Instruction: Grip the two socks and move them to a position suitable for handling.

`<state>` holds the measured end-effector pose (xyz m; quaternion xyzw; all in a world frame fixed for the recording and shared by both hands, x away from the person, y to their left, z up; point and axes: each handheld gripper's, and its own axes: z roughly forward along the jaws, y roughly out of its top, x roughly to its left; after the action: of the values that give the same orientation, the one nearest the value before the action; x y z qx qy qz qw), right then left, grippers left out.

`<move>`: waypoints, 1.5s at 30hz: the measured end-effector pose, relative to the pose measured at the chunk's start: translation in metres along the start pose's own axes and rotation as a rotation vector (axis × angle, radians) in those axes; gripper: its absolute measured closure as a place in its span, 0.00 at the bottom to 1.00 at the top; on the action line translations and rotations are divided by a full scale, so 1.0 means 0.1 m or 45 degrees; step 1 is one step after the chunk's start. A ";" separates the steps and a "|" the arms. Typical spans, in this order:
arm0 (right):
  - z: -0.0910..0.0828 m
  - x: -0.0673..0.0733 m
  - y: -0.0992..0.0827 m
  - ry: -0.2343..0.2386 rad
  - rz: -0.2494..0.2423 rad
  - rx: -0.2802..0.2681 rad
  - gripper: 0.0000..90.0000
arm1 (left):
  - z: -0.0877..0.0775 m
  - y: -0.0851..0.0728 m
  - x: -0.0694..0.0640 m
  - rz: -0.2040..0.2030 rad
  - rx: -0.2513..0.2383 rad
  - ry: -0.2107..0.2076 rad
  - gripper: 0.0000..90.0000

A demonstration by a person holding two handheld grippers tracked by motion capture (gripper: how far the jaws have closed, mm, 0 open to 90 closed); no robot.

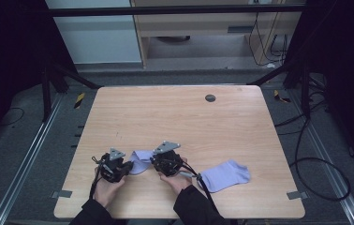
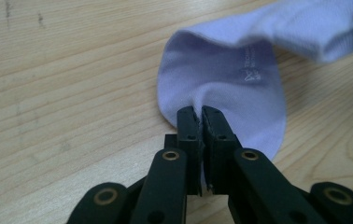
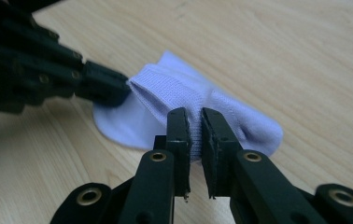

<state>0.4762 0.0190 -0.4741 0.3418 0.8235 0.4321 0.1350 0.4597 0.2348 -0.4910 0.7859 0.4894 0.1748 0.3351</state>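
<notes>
Sock (image 1: pixel 141 161) pinched between left gripper (image 1: pixel 127 167) and right gripper (image 1: pixel 155 161)

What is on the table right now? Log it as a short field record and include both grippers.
surface: wooden table
held sock: lilac sock between the two grippers, partly folded over
left gripper: shut on held sock's thin edge
right gripper: shut on held sock's ribbed part
loose sock: second lilac sock lying flat, to the right of the hands
other: dark round disc near the far edge
</notes>
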 end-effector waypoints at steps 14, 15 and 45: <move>0.01 -0.24 0.14 -0.141 0.146 -0.075 0.90 | -0.07 0.03 -0.10 0.092 0.008 -0.076 0.96; 0.02 -0.27 0.15 -0.153 0.165 -0.065 0.90 | -0.07 0.03 -0.10 0.098 0.012 -0.077 0.96; -0.44 -0.49 0.23 -0.263 0.115 -0.143 0.44 | -0.17 0.02 0.01 0.011 -0.123 0.026 0.60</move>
<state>0.4992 -0.0325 -0.4337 0.4133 0.7636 0.4455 0.2185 0.4511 0.2415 -0.4772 0.7691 0.4805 0.2075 0.3669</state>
